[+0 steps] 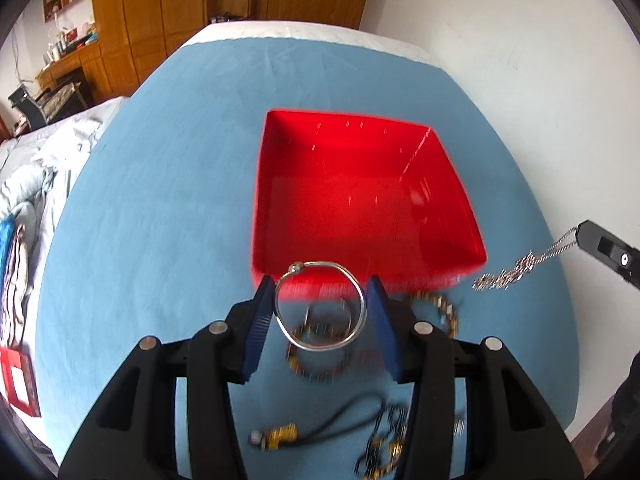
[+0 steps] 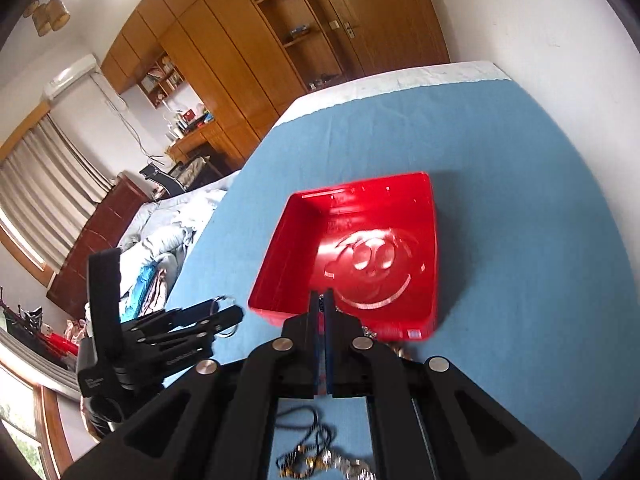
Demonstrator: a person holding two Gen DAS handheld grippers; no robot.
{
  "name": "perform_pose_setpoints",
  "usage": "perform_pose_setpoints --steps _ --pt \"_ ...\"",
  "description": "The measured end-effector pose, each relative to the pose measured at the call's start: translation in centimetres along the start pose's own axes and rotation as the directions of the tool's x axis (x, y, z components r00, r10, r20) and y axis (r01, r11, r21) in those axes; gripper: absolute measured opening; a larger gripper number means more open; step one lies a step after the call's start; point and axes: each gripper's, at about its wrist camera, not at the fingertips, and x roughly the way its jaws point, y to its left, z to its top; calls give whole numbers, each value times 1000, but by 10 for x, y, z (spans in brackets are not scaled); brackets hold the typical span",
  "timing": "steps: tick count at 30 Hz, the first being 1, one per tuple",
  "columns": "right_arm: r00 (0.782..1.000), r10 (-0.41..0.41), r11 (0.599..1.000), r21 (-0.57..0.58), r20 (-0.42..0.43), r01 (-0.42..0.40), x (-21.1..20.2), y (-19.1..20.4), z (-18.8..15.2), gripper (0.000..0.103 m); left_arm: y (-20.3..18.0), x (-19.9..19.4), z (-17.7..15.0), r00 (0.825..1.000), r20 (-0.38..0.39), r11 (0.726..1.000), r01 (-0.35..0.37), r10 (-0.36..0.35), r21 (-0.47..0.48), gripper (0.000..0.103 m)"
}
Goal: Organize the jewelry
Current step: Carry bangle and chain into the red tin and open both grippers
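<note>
My left gripper (image 1: 320, 283) is shut on a thin silver bangle (image 1: 362, 304), its blue pads pressing the bangle's two sides, just in front of the near wall of an open red box (image 1: 360, 208). That box stands on a blue cloth (image 1: 160, 200). The right gripper (image 1: 582, 236) comes in from the right, shut on a silver chain (image 1: 508, 276) that dangles beside the box's near right corner. In the right wrist view the right gripper (image 2: 322, 300) is shut over the red box (image 2: 360, 264), and the chain (image 2: 370, 332) is mostly hidden. The left gripper (image 2: 234, 316) is at the left.
Beaded bracelets (image 1: 320, 364) (image 1: 444, 308), a black cord with a gold charm (image 1: 280, 436) and a dark bead necklace (image 1: 384, 452) lie on the cloth near me. A bed with bedding (image 1: 48, 168) is to the left, a white wall (image 1: 520, 40) to the right.
</note>
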Motion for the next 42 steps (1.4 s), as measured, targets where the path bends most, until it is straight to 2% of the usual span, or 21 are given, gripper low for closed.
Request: perform_pose_setpoints --steps 7,11,16,17,18,19,27,33,38,42 --pt "999 -15 1000 13 -52 16 63 -19 25 2 -7 66 41 998 -57 1000 27 -28 -4 46" --pt "994 -29 999 35 -103 33 106 -37 28 2 -6 99 50 994 -107 1000 23 -25 -13 46" --pt "987 -55 997 42 -152 62 139 -51 25 2 -9 125 52 988 -152 1000 3 -4 -5 47" --pt "985 -62 997 38 -160 69 144 -53 24 5 -9 128 53 988 -155 1000 1 -1 -3 49" --pt "985 -70 997 33 -159 76 146 -53 23 6 -9 129 53 988 -156 1000 1 -1 -2 55" --pt "985 -79 996 25 -155 84 147 -53 23 6 -9 130 52 988 -155 1000 4 -4 -3 60" --pt "989 -69 997 13 -133 71 126 -51 9 9 0 94 34 994 -109 1000 18 -17 5 61" --pt "989 -58 998 11 -138 60 99 -50 -17 15 17 51 3 998 -62 999 -30 30 -10 61" --pt "986 -56 998 15 -154 59 86 -52 -41 16 22 39 -23 995 -70 997 -71 70 -18 61" --pt "983 -61 998 14 -172 65 83 -51 -60 24 20 39 -48 993 -92 997 -80 80 1 69"
